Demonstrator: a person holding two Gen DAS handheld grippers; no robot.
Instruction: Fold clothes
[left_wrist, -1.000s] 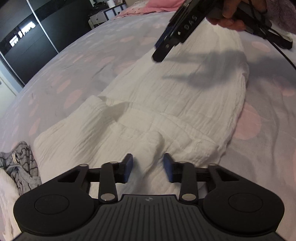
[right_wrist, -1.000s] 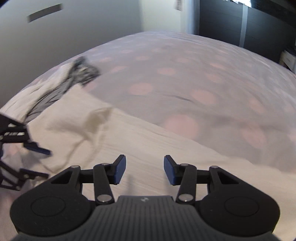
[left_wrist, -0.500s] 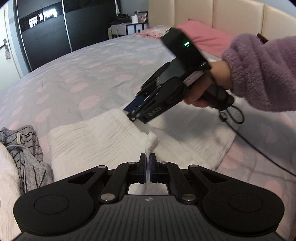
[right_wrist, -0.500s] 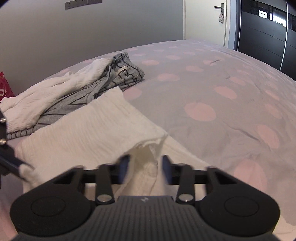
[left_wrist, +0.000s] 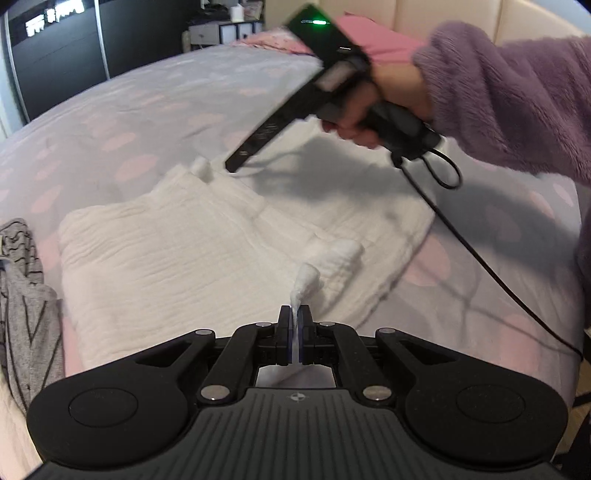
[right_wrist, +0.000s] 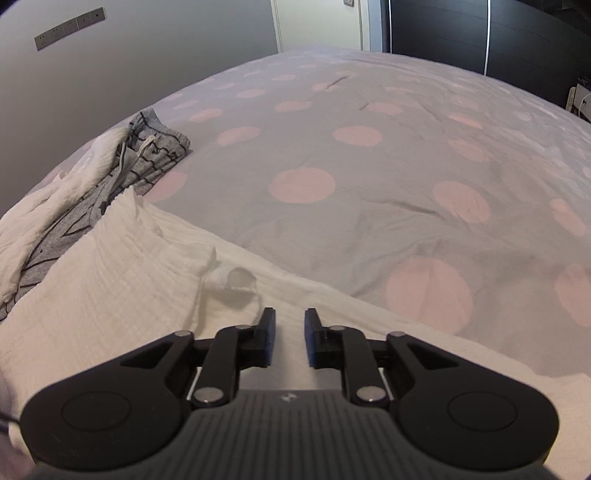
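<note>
We see the white garment (left_wrist: 207, 258) lying partly folded on the bedspread (left_wrist: 147, 122), which is grey with pink dots. The left gripper (left_wrist: 295, 321) is clenched on a pinch of the garment's near edge; a small peak of white cloth stands up out of its closed jaws, which meet with only the fabric between them. In the left wrist view the right gripper (left_wrist: 236, 168) hangs just above the garment's far edge, angled down, beside a small raised tuft of cloth; it is blurred, and a hand (left_wrist: 373, 110) in a fuzzy purple sleeve (left_wrist: 509, 99) holds it. A black cable (left_wrist: 480, 254) runs from its handle down across the bedspread. In the right wrist view the right gripper (right_wrist: 290, 338) shows its jaws parted and opening, with nothing between them; the garment (right_wrist: 110, 295) lies below and ahead of its fingers, with a rumpled corner just past the left finger. We note a grey striped garment (right_wrist: 155, 155) and another white cloth (right_wrist: 44, 218) bunched together at the bed's edge, touching the white garment's end. A dark wardrobe (left_wrist: 62, 51) stands behind the bed, and a pink pillow (left_wrist: 373, 40) lies by the headboard.
</note>
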